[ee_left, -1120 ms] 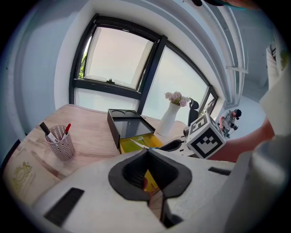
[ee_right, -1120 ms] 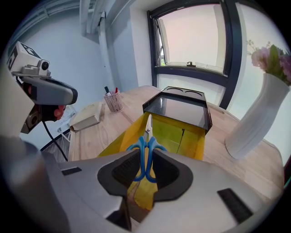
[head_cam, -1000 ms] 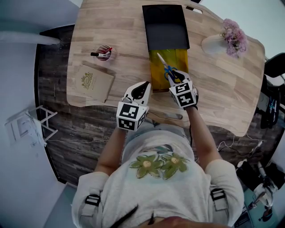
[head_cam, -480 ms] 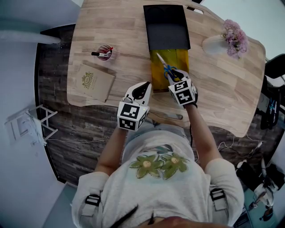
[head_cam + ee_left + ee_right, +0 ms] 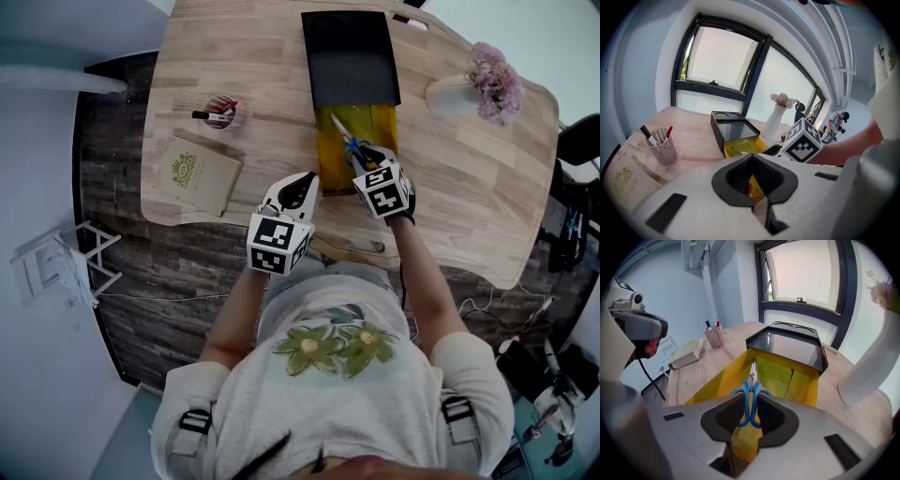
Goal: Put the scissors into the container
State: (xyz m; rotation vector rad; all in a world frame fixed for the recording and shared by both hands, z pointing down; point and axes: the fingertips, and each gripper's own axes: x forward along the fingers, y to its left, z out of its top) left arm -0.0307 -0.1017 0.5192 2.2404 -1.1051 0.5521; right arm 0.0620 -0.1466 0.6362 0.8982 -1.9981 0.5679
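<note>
The blue-handled scissors (image 5: 349, 141) hang blades forward over the open yellow drawer (image 5: 330, 157) of a black box (image 5: 350, 56). My right gripper (image 5: 367, 161) is shut on the scissors' handles (image 5: 751, 394), and the blades point into the yellow drawer (image 5: 787, 376) toward the black box (image 5: 787, 345). My left gripper (image 5: 300, 186) hovers at the table's near edge, left of the drawer, shut with nothing in it. In the left gripper view, the left gripper (image 5: 752, 185) faces the drawer (image 5: 754, 143) and the scissors (image 5: 739, 151).
A mesh pen cup (image 5: 220, 110) and a tan notebook (image 5: 195, 173) sit on the left of the wooden table (image 5: 253, 66). A white vase with pink flowers (image 5: 459, 94) stands at the right, close to the box. The table's front edge runs under both grippers.
My right gripper has carried the scissors slightly forward over the yellow drawer. The left gripper has stayed in place.
</note>
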